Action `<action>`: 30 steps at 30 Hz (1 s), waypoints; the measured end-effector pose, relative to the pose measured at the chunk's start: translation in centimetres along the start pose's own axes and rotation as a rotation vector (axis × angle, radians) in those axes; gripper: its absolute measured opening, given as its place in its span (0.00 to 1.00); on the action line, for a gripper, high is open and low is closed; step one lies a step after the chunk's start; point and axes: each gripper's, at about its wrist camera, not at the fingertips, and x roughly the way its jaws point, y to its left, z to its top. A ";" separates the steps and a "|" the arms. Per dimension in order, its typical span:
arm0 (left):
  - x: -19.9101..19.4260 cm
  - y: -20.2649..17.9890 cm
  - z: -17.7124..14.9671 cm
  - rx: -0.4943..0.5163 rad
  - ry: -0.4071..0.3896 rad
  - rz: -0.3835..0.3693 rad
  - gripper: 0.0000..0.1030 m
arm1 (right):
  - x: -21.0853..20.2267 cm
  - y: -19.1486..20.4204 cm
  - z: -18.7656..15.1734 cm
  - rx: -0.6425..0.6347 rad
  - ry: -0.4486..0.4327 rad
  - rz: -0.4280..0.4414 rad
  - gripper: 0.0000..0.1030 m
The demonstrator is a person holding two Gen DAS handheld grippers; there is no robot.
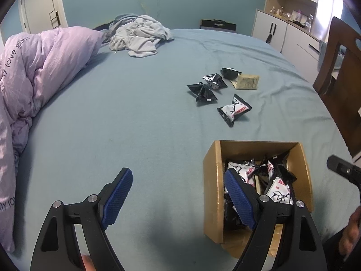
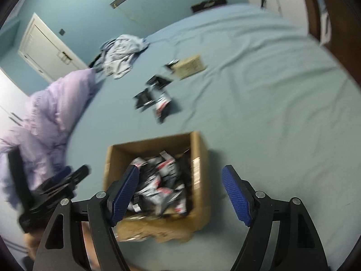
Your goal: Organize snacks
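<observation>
An open cardboard box (image 1: 211,180) stands on the blue bed sheet, filled with black and white snack packets (image 1: 278,187). Beyond it lie several loose packets: black ones (image 1: 204,91), a white and black one (image 1: 234,110) and a tan one (image 1: 247,81). My left gripper (image 1: 178,197) is open and empty, its right finger over the box's left side. My right gripper (image 2: 180,194) is open and empty above the box (image 2: 198,164), with the packets (image 2: 158,185) below it. The right wrist view is blurred. The right gripper's tip (image 1: 345,171) shows at the left view's right edge.
A lilac duvet (image 1: 33,67) is heaped along the bed's left side, and grey clothes (image 1: 137,36) lie at the far end. A wooden chair (image 1: 338,67) and white cabinets (image 1: 282,33) stand to the right of the bed. A person's hand (image 1: 352,232) is at the lower right.
</observation>
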 end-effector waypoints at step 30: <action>-0.3 -1.5 0.4 0.026 -0.009 -0.017 0.82 | 1.9 5.2 0.2 -0.266 -0.091 -0.467 0.73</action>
